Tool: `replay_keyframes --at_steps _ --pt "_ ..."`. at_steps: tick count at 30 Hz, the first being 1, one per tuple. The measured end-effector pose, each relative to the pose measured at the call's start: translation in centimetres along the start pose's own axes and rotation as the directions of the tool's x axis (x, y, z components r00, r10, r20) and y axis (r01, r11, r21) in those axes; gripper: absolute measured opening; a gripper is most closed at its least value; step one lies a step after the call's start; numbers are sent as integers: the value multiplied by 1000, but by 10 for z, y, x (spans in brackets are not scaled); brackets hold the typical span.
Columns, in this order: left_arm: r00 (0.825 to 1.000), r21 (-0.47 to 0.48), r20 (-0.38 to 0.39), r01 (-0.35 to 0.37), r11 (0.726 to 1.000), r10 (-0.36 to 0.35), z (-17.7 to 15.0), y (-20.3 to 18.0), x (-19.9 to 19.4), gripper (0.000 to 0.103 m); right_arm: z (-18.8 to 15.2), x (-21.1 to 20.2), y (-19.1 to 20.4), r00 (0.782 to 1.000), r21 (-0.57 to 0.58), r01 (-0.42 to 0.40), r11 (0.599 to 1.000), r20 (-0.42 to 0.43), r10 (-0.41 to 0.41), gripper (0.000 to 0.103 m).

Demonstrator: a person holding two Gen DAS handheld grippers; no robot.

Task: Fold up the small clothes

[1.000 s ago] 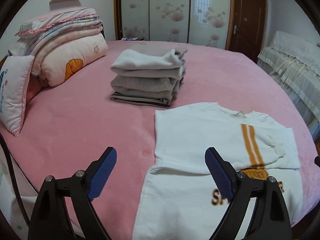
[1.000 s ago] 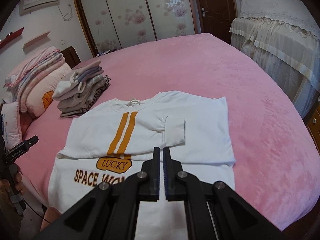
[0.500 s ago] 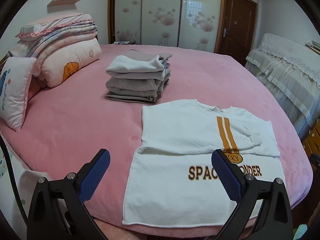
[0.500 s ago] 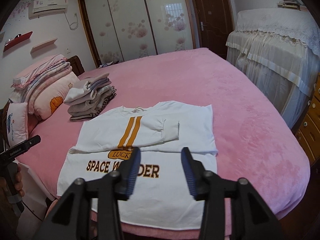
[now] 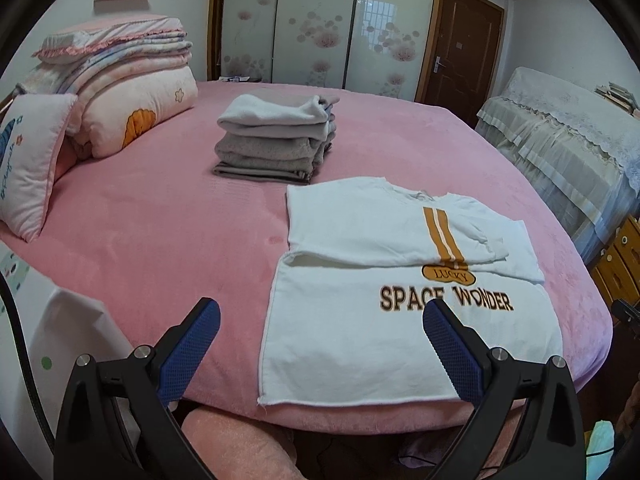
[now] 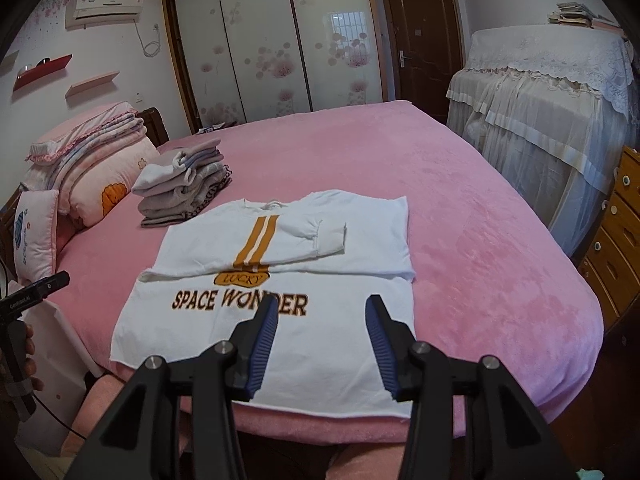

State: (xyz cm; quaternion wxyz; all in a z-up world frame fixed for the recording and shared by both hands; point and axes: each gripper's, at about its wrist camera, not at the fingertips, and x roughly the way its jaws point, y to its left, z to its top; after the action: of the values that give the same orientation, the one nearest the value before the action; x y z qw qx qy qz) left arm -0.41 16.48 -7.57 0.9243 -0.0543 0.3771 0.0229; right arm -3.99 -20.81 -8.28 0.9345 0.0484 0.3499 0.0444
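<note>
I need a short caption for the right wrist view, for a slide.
Open right claw hovers over white shirt, sleeves folded in, on pink bed.

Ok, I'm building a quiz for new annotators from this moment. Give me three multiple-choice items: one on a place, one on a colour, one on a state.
1. Where is the stack of folded clothes?
A. beyond the white shirt's collar end
B. on the shirt
C. on the floor

2. What colour are the shirt's stripes?
A. blue
B. orange
C. green

3. How do the sleeves lie?
A. spread outward
B. hanging off the bed
C. folded across the chest

Answers: A, the stack sits on the bed past the collar; B, two orange stripes run down to the LUCKY badge; C, a cuff lies on the chest.
</note>
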Motion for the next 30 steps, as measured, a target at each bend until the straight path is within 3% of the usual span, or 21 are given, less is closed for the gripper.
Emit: replay_keyframes --at_steps 10,17,26,30 --pt "986 31 -165 33 999 -28 -52 26 72 101 -50 45 -38 987 -3 26 1000 -159 -26 46" --pt "957 -104 -275 62 993 -89 -77 56 106 93 -86 81 -80 955 113 31 993 -296 4 46" --pt "909 -225 -355 142 964 -217 -95 74 136 82 -99 106 -105 934 240 -37 970 -336 118 45" --pt "897 -255 -363 164 953 -251 -98 77 144 80 -103 116 -106 925 259 -52 964 -352 144 45"
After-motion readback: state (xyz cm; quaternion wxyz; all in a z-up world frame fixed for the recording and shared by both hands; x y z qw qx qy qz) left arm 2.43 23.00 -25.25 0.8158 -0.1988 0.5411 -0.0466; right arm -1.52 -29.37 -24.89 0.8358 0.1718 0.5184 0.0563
